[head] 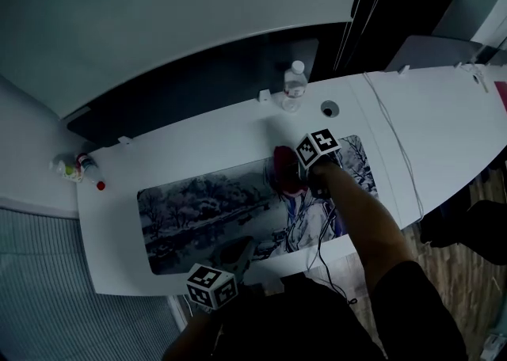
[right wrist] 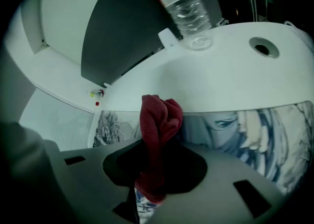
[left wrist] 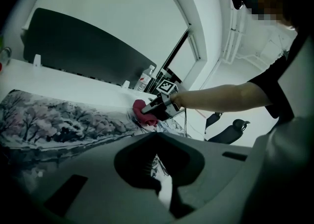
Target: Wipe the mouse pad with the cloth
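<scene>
Mouse pad [head: 214,209], long, printed with a snowy landscape and a drawn figure, spread flat along the white desk [head: 444,114]. On its surface, toward 2 o'clock from the pad's middle in the head view, a dark red cloth [head: 287,171], bunched and touching the print close to the far edge.

Right gripper [right wrist: 151,179] clamped on that cloth: jaws closed tight on the lower folds, the upper folds standing out past the tips and resting against the pad.

Left gripper [left wrist: 162,181] low at the pad's 6 o'clock edge, well apart from the cloth. Jaws nearly together, only a thin slit left, nothing caught inside. Contact with the pad's near border not clear.

Clear water bottle [head: 294,86] upright on bare desk at 12 o'clock from the cloth, beyond the pad. Round cable hole [head: 329,108] just beside it at 4 o'clock. White cable [head: 396,146] running across the desk past the pad's 3 o'clock end. Small bottles [head: 75,165] at the desk's 9 o'clock corner.
</scene>
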The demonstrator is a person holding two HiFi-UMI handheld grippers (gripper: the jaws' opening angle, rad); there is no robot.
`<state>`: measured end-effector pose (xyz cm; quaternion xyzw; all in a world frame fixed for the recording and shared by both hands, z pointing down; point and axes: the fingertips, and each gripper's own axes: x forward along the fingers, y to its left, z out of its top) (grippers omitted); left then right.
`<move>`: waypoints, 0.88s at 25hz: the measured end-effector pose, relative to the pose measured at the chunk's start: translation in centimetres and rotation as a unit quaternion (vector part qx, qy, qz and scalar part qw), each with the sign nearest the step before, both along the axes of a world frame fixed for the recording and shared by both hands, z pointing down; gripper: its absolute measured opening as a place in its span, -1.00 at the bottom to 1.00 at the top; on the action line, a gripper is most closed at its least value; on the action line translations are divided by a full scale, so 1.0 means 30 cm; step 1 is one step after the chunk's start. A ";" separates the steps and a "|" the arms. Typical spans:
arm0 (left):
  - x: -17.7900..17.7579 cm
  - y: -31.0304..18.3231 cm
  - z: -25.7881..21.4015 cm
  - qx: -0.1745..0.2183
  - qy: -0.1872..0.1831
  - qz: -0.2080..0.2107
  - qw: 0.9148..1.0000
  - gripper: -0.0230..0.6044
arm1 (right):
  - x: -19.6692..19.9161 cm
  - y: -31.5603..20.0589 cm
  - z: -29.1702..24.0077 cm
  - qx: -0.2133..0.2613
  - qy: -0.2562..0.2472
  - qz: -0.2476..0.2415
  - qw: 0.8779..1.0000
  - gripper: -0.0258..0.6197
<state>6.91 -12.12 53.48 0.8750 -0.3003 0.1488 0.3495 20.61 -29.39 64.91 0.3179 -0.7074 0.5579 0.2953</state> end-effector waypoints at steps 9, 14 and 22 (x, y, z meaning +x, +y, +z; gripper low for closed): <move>0.244 0.000 -0.008 0.003 -0.001 0.020 1.000 -0.91 | 0.456 0.008 0.000 0.005 0.019 0.062 0.998 -0.58; 0.322 0.006 -0.010 0.006 -0.006 0.030 1.000 -0.91 | 0.651 0.029 0.003 0.007 0.029 0.092 0.995 -0.58; 0.340 0.023 -0.021 0.010 -0.018 0.024 0.999 -0.91 | 0.833 0.047 -0.002 0.008 0.050 0.102 0.994 -0.58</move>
